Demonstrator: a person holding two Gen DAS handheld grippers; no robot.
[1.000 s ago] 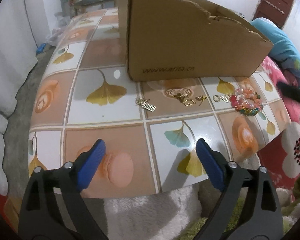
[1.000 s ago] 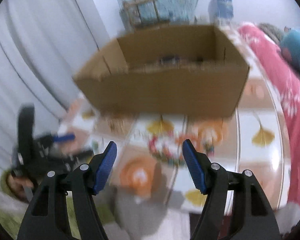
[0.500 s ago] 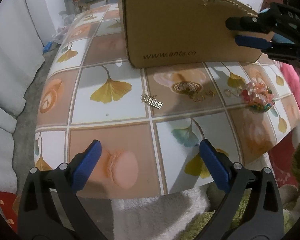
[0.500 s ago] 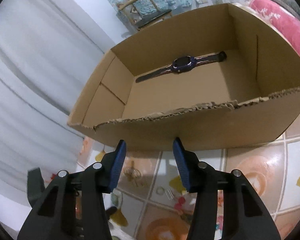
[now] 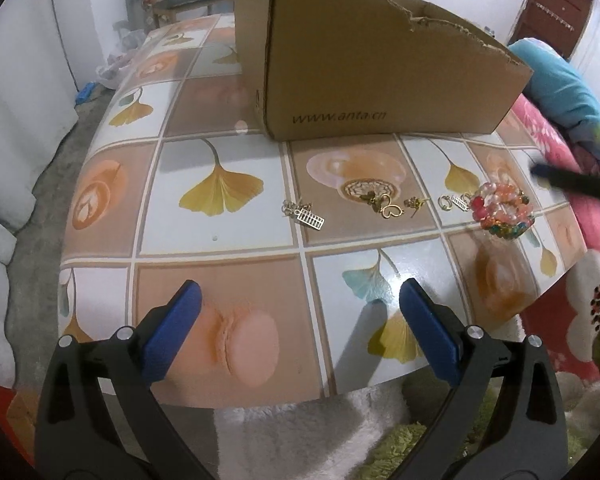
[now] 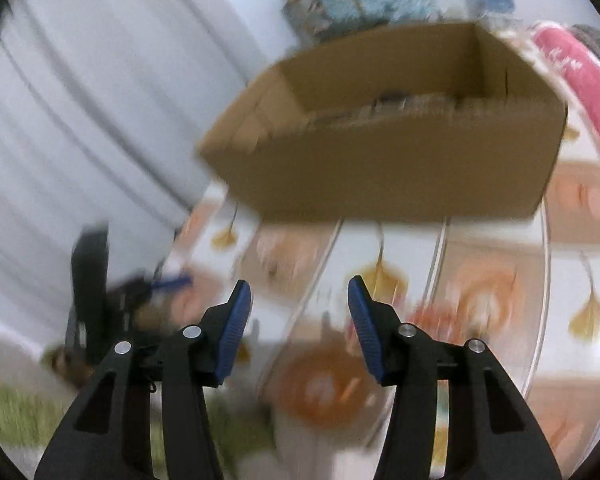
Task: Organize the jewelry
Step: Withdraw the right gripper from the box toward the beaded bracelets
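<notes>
Hovering tool, left gripper [image 5: 300, 328]: it hangs over the near edge of the table [image 5: 220, 236], blue pads spread wide, nothing between them.
Right gripper [image 6: 299, 328]: its jaws have just been closing and now stand partly apart, gap empty, no pad touching anything. The right wrist view is smeared by motion. In the left wrist view only a dark tip shows at the far right, just right of the bead bracelet.
Cardboard box [image 5: 380, 76]: open-topped, standing at the far side of the table, front wall torn along its top edge, web address printed low on the front. Contents too blurred to tell.
Bead bracelet [image 5: 502, 210]: pink, orange and green beads, lying on the table right of centre, in front of the box and apart from it.
Gold heart charm [image 5: 388, 206]: lies left of the bracelet, near the middle of the row.
Small gold earring [image 5: 415, 203]: just right of the heart charm.
Silver ring piece [image 5: 454, 202]: just beside the bracelet's left edge; contact cannot be told.
Abacus-shaped charm [image 5: 306, 214]: leftmost of the row, well apart from the bracelet.
Tablecloth: glossy, tiled with ginkgo leaves and macarons.
Red floral blanket [image 5: 588, 280]: right of the table.
</notes>
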